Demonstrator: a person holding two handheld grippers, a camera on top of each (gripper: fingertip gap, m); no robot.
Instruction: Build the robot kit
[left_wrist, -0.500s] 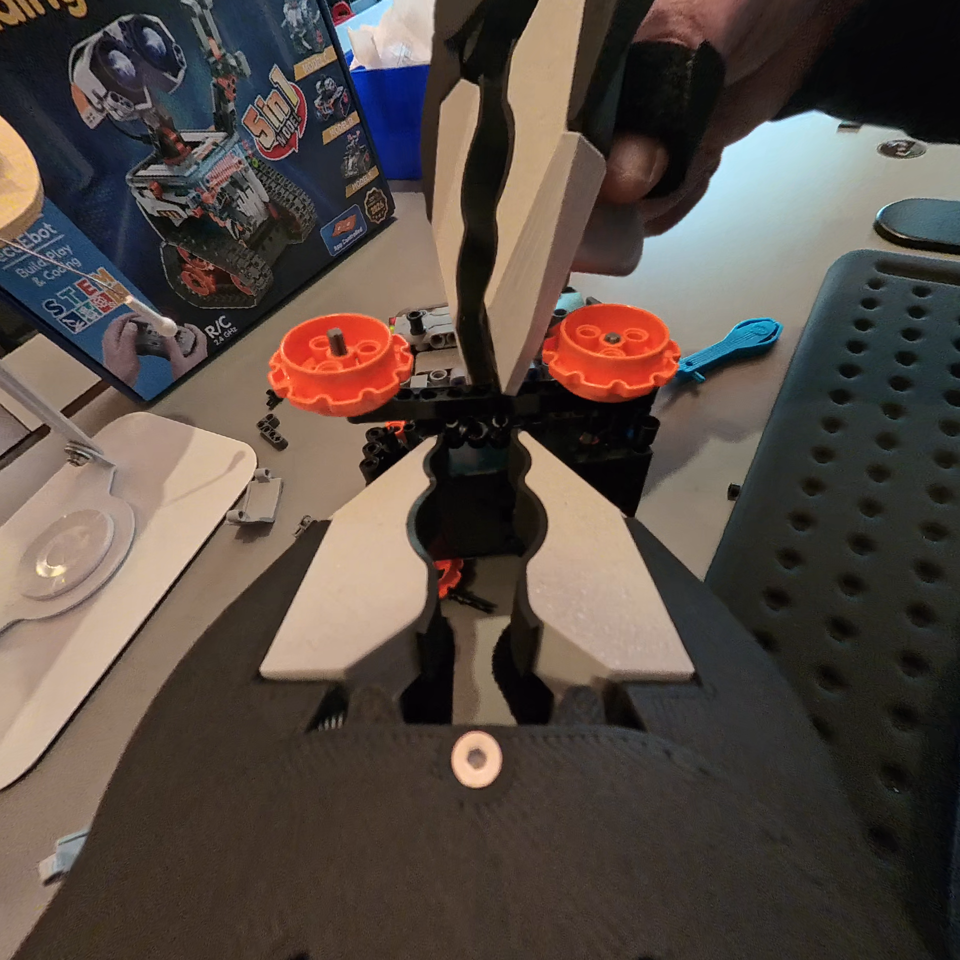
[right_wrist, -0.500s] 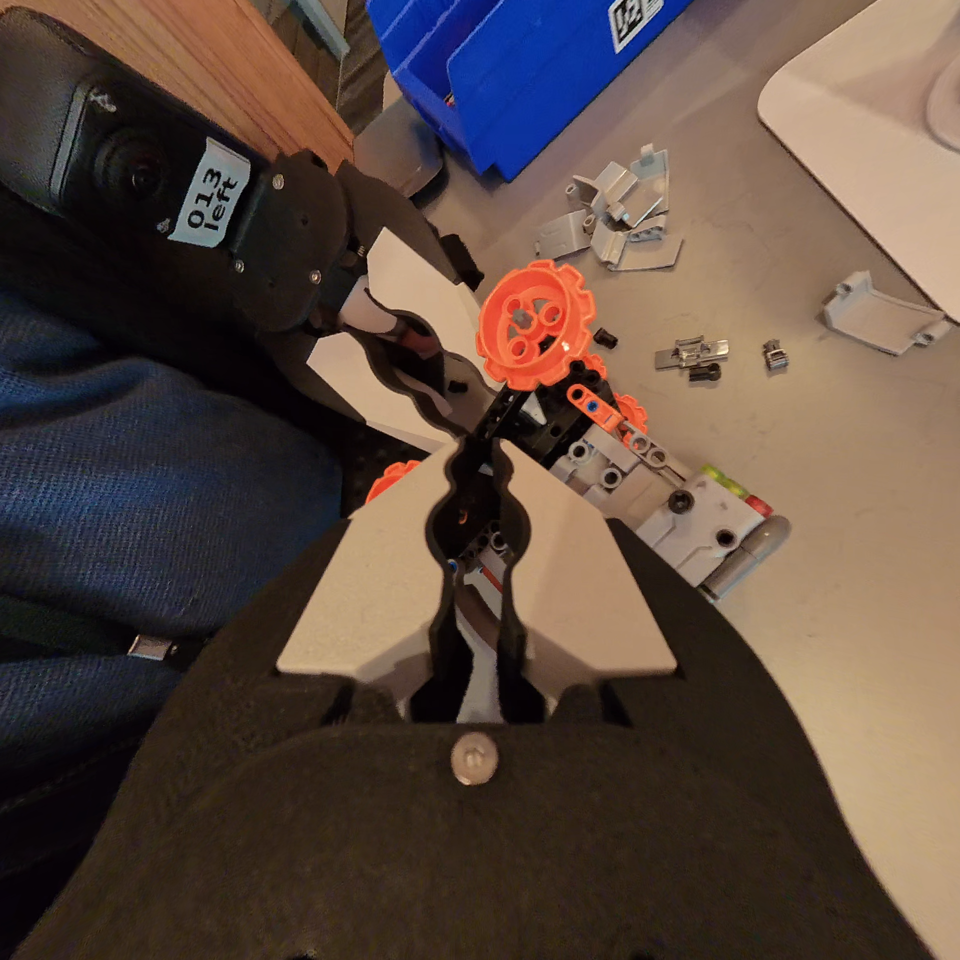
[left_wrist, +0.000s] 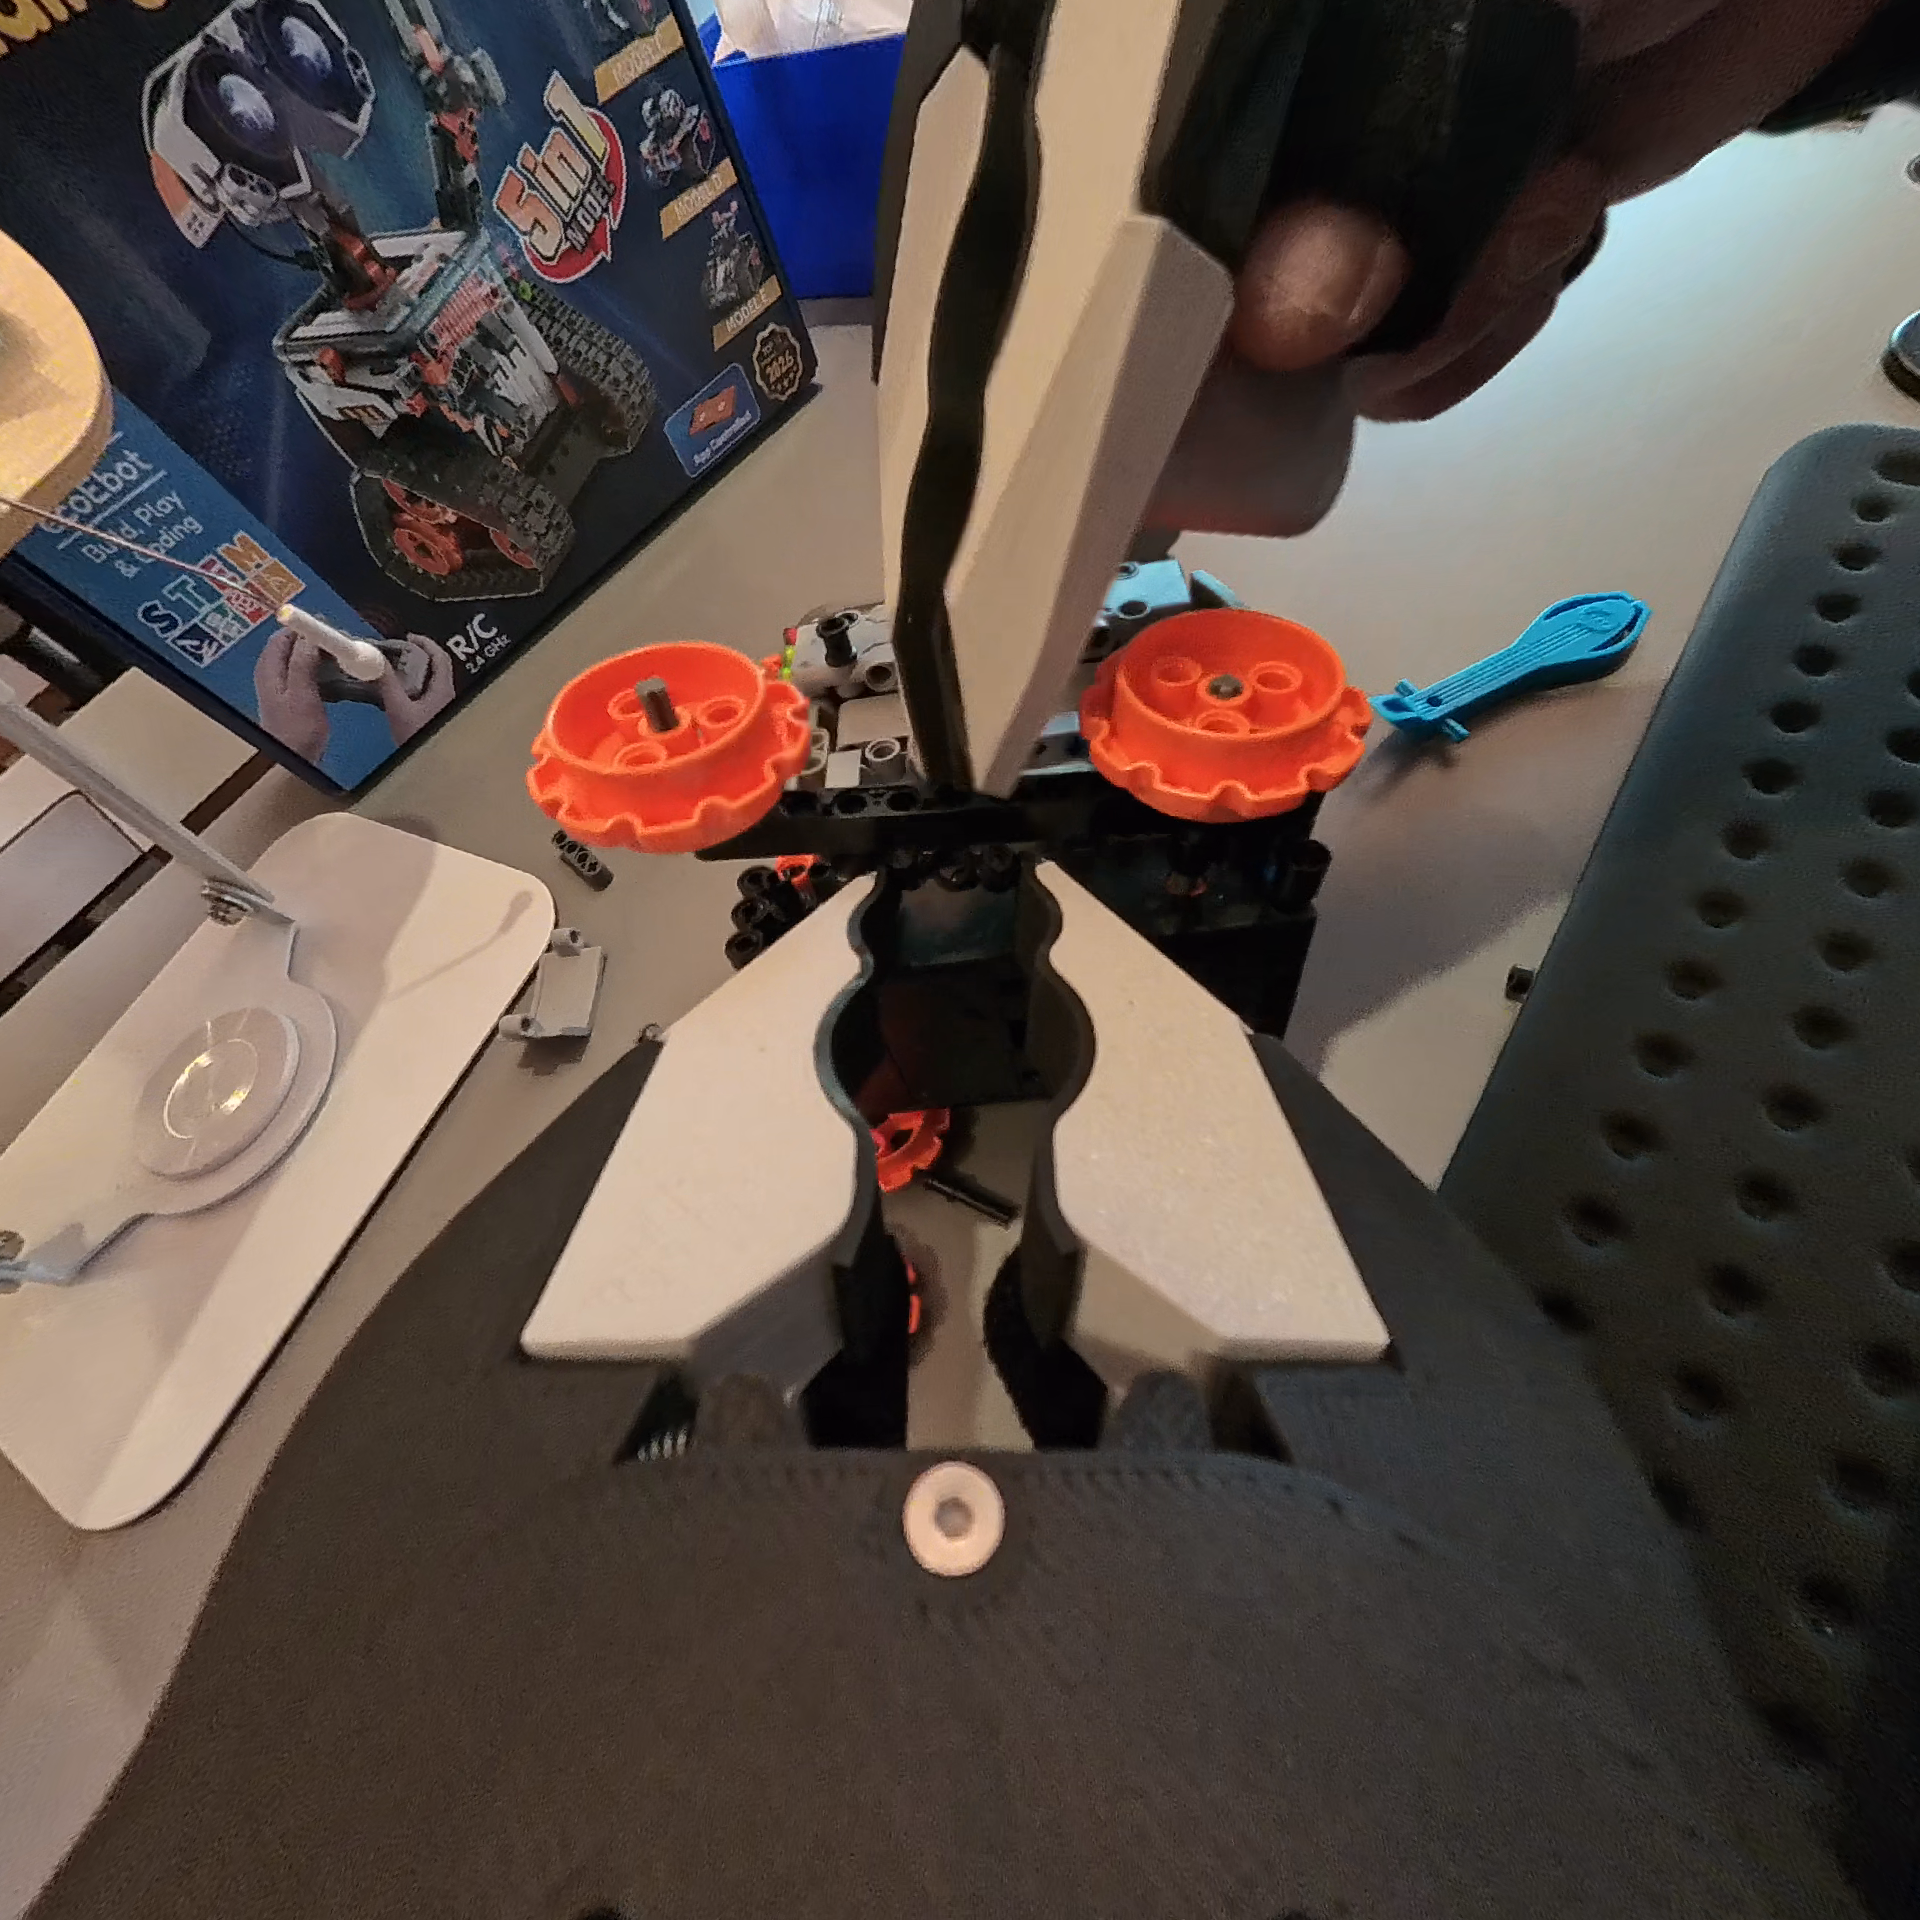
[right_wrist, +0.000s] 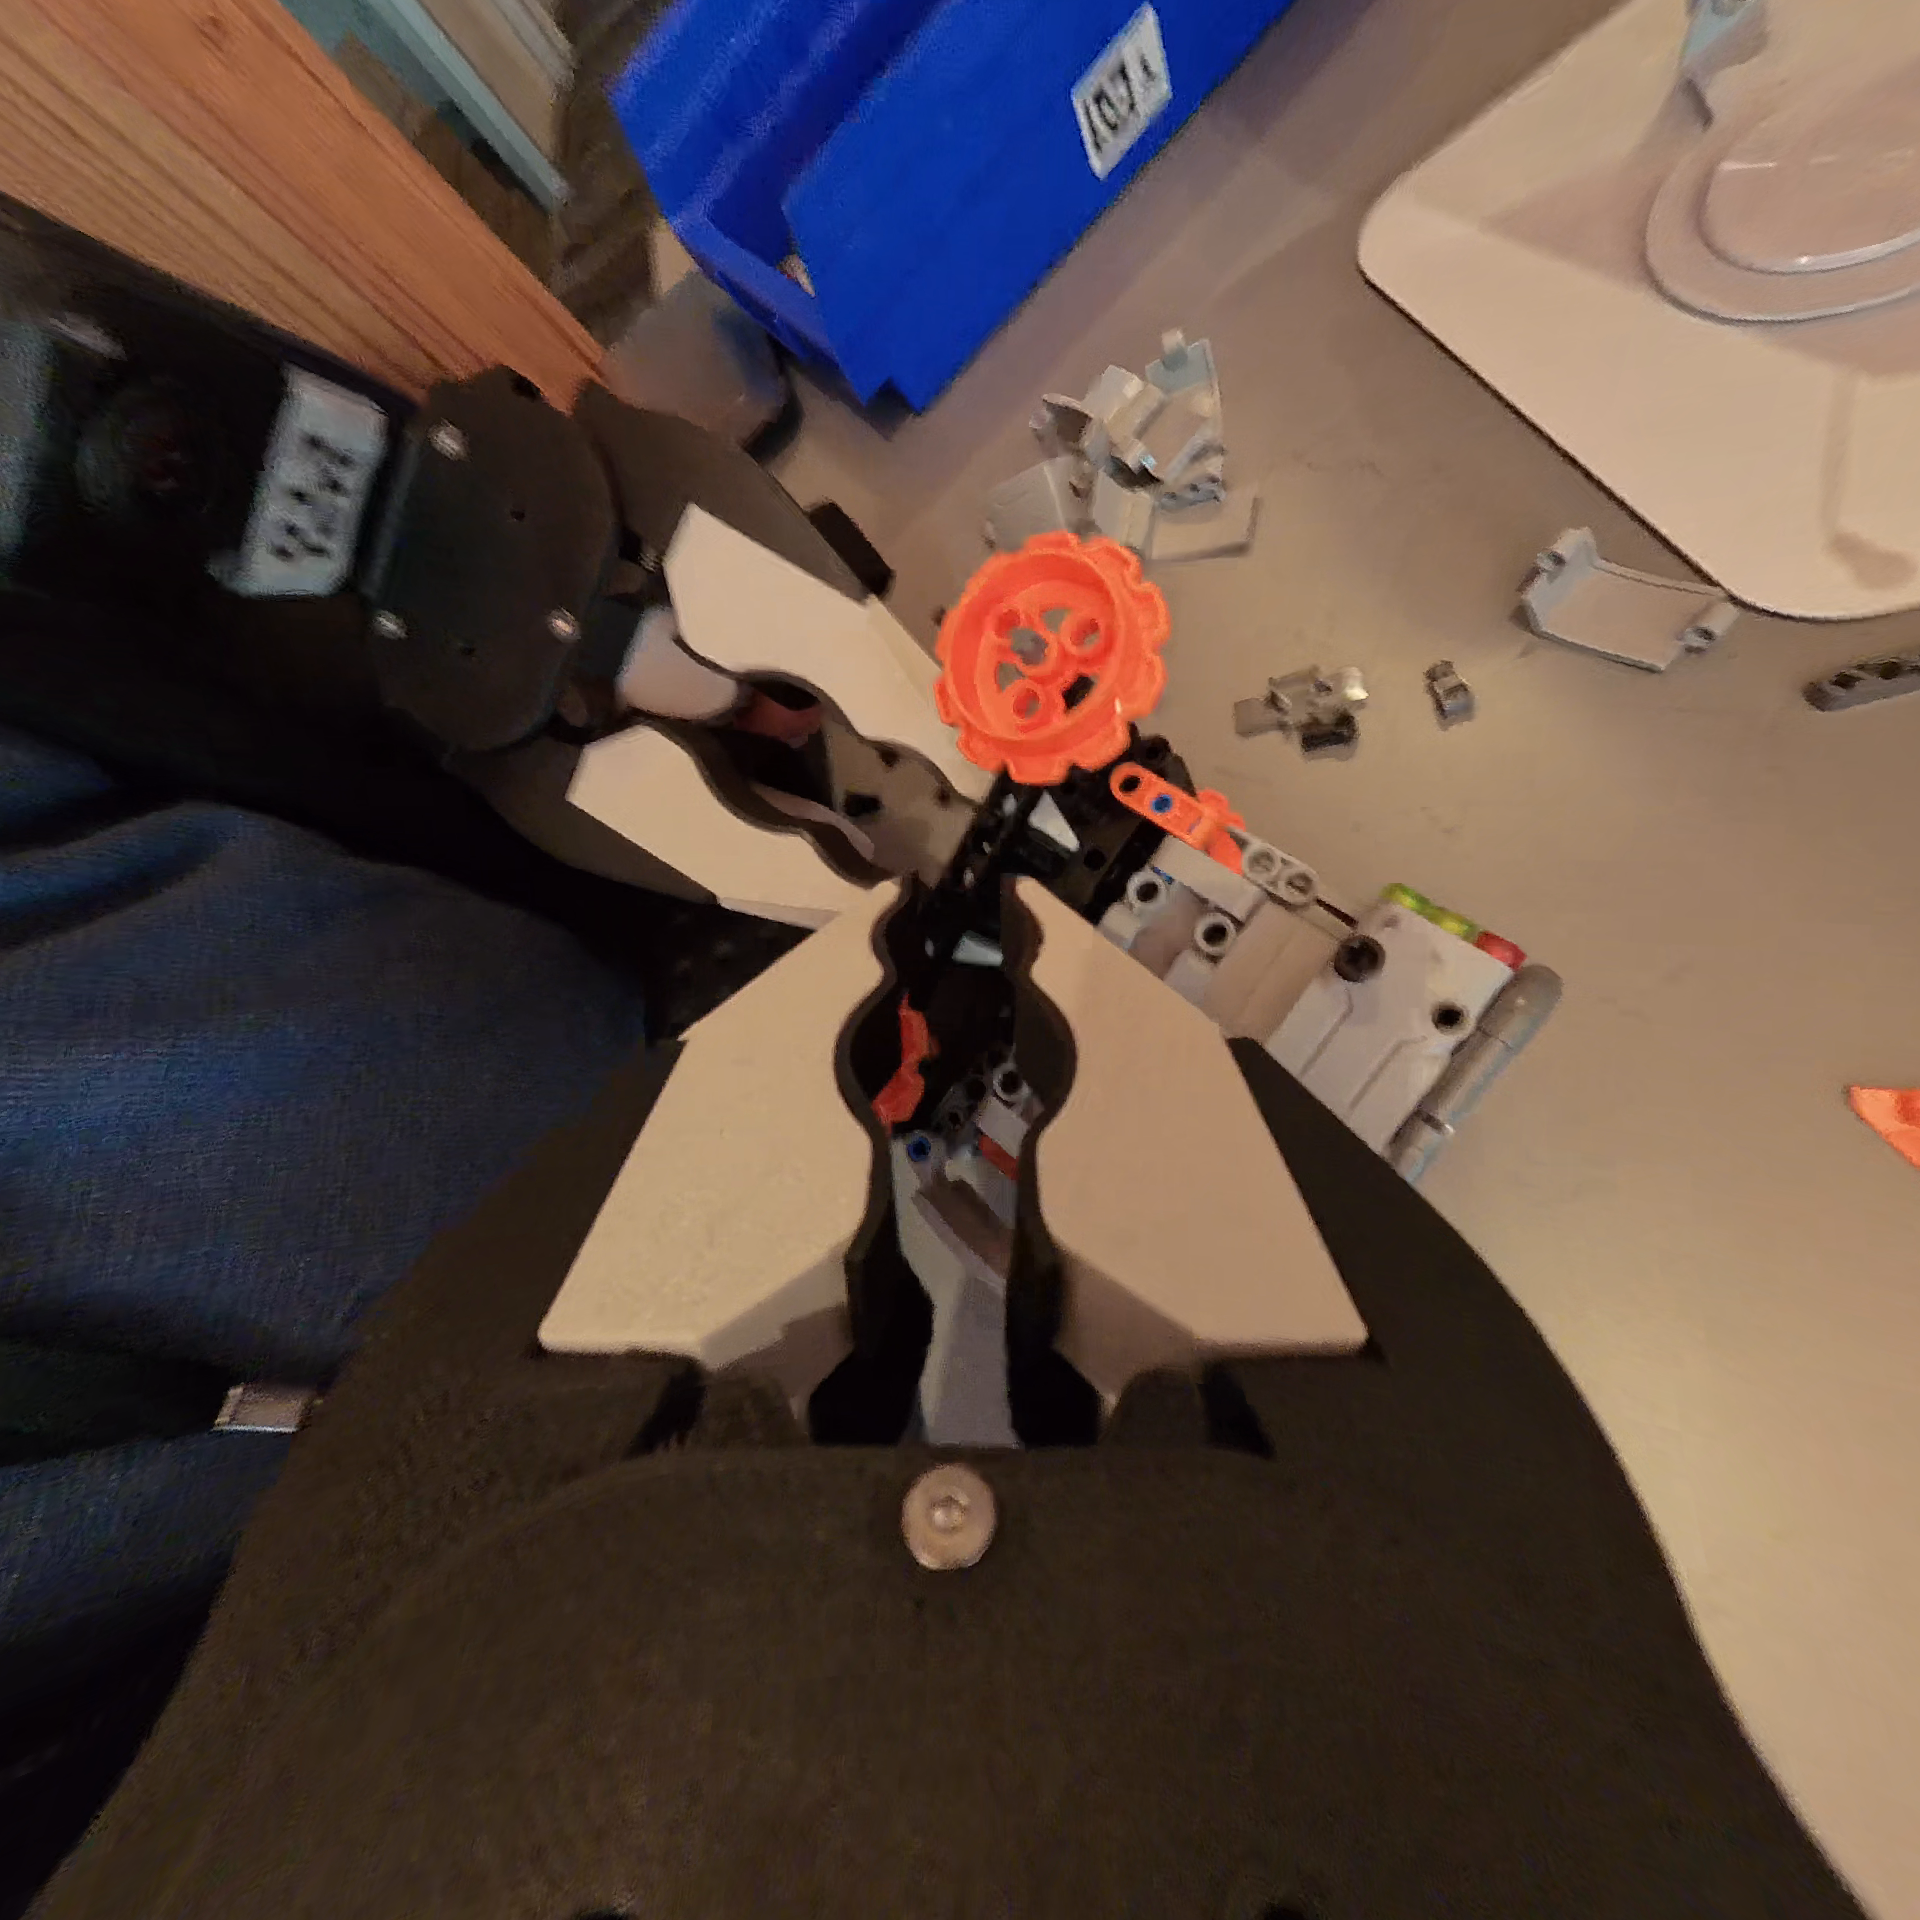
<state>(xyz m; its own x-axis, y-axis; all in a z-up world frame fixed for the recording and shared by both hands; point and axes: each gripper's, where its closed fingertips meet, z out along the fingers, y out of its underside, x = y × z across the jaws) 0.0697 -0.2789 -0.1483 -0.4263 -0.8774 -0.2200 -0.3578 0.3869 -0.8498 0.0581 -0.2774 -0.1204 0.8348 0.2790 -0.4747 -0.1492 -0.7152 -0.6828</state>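
Gripping the black beam (left_wrist: 894, 826) of a brick model, left claw (left_wrist: 951, 914) clamped from below, right claw (left_wrist: 961, 769) pinching from above.

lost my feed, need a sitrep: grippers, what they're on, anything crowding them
Left gripper shut on black brick model. Right gripper shut on its black beam between two orange sprocket wheels. Loose grey pieces nearby, apart.

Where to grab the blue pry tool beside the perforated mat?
Grip the blue pry tool at its narrow shaft, coming straight down, jaws across the width. It lies flat on the table; the oval end is wider, the forked end crowds the nearer orange wheel.
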